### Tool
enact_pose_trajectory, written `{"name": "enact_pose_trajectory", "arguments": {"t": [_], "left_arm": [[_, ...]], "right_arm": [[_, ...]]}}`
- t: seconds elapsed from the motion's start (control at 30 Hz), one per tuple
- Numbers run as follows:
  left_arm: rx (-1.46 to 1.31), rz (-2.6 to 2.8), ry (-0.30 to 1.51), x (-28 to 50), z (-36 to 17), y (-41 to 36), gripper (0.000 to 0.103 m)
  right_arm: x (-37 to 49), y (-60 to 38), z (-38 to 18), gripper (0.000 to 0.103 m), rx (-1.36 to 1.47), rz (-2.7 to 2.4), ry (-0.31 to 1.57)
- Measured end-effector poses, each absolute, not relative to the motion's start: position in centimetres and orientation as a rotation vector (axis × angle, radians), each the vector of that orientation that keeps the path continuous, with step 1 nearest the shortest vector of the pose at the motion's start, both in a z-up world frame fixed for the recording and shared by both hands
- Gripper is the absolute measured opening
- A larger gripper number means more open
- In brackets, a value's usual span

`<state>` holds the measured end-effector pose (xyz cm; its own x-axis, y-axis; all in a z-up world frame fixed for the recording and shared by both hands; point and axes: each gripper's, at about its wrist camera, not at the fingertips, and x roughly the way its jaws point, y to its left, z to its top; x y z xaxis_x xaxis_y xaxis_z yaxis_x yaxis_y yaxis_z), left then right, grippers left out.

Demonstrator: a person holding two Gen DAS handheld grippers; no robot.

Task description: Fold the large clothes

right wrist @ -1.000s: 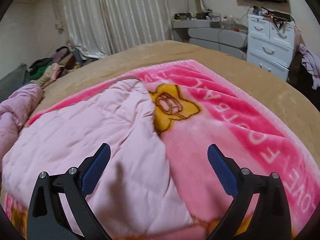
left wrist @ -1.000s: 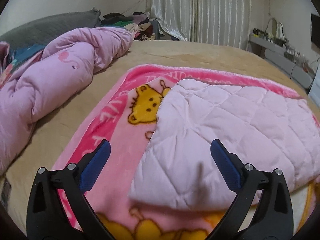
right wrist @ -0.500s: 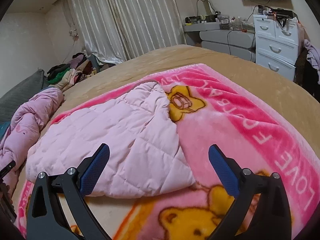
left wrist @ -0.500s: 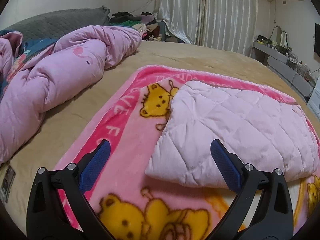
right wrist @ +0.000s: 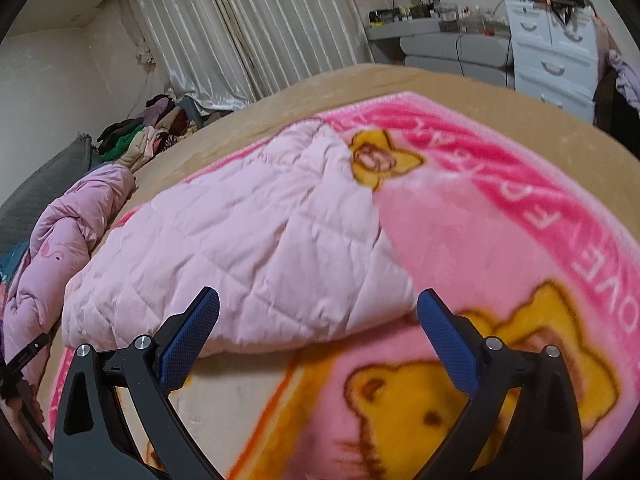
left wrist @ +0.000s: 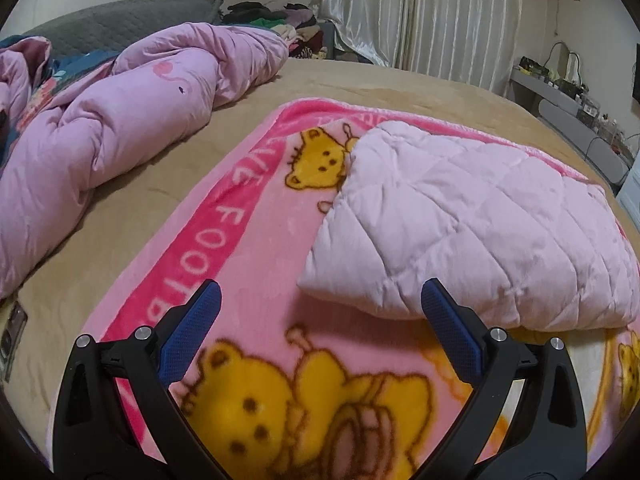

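A pale pink quilted garment [left wrist: 472,224] lies folded on a pink blanket printed with yellow bears [left wrist: 224,240], spread over the tan bed. My left gripper [left wrist: 320,300] hangs open above the blanket, just short of the garment's near left corner, holding nothing. In the right wrist view the same quilted garment [right wrist: 256,248] rests on the bear blanket [right wrist: 520,240]. My right gripper [right wrist: 318,304] is open and empty, hovering above the garment's near edge.
A crumpled lilac duvet [left wrist: 108,132] lies along the bed's left side. Piled clothes [right wrist: 148,136] sit at the far end by the curtains [left wrist: 420,12]. A white drawer unit [right wrist: 556,60] and grey shelf [left wrist: 576,128] stand beyond the bed.
Both grippers have drawn back and up from the quilted garment, which now lies farther ahead; more of the bear blanket shows beneath them. Both stayed open.
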<state>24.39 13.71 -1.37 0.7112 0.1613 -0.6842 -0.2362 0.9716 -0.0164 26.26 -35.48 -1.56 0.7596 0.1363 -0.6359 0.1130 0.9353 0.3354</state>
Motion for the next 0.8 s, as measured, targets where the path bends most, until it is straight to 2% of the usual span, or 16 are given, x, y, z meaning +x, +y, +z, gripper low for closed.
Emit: {"name": "enact_pose_trajectory", "arguments": {"t": [0.33, 0.63, 0.8], "left_arm": [[-0.254, 0.108, 0.817, 25.1, -4.2, 13.9, 0.094], [-0.568, 0.0, 0.863, 27.0, -6.9, 16.9, 0.094], [-0.599, 0.01, 0.875, 28.7, -7.6, 17.7, 0.094]], "right_arm": [[27.2, -36.2, -4.6, 0.099, 0.459, 0.003, 0.785], [29.5, -38.6, -7.4, 0.099, 0.654, 0.038, 0.855], [31.5, -39.6, -8.3, 0.099, 0.722, 0.084, 0.87]]}}
